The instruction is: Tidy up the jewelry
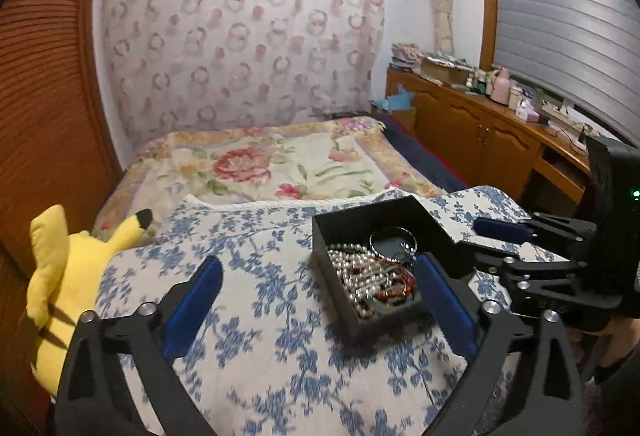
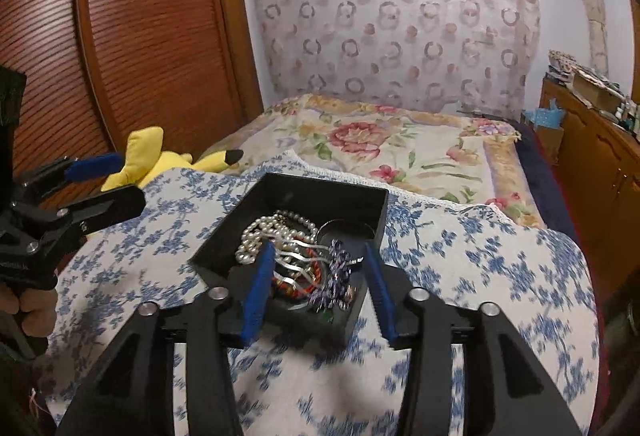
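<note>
Black tray (image 2: 352, 195) w/ the jewelry sits center frame on the blue floral cloth (image 2: 480, 268): pearl strand (image 2: 260, 232), silver ring (image 1: 394, 242), purple beaded piece (image 2: 336, 276) all piled inside. Right gripper (image 2: 318, 284) is spread wide over the tray's near end, holding nothing. Left gripper (image 1: 320, 300) is also wide apart, its right pad next to the tray. Yellow plush (image 1: 60, 276) at left.

Black box (image 2: 224, 256) on blue-floral white cloth (image 2: 480, 268).
</note>
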### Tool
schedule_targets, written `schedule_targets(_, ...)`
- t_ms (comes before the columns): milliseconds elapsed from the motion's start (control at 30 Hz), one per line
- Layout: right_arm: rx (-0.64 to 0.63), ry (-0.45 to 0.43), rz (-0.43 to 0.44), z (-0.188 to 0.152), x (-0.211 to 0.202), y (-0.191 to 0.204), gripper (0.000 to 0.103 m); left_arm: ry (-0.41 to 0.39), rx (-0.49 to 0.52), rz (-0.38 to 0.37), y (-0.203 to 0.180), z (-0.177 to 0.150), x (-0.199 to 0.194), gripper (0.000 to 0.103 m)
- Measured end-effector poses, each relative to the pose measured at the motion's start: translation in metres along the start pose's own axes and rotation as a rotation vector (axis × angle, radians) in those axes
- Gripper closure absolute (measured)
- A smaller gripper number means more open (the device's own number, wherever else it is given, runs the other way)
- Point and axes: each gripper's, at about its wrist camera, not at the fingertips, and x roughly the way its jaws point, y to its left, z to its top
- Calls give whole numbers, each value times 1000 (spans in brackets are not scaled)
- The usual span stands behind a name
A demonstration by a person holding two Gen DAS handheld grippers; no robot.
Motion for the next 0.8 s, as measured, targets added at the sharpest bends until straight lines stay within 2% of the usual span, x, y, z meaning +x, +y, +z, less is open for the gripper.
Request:
schedule_targets(133,21,-48,-21,-13,-34,6,37,-36,-12,30,-4,-14,-29,8)
schedule_targets(233,24,-80,-39,-22,-59,15,32,-55,-25,47,-6,-24,-49,8)
schedule_targets(467,52,-155,-78,-45,-111,27,13,-74,-28,90,-14,-46,-87,8)
schedule_targets(633,78,-196,-113,-62,-144,34,3,-90,-39,96,-18,-62,-111,8)
schedule_targets(800,105,-208,-159,-76,-163,37,2,-102,-53,103,-21,-73,-129,8)
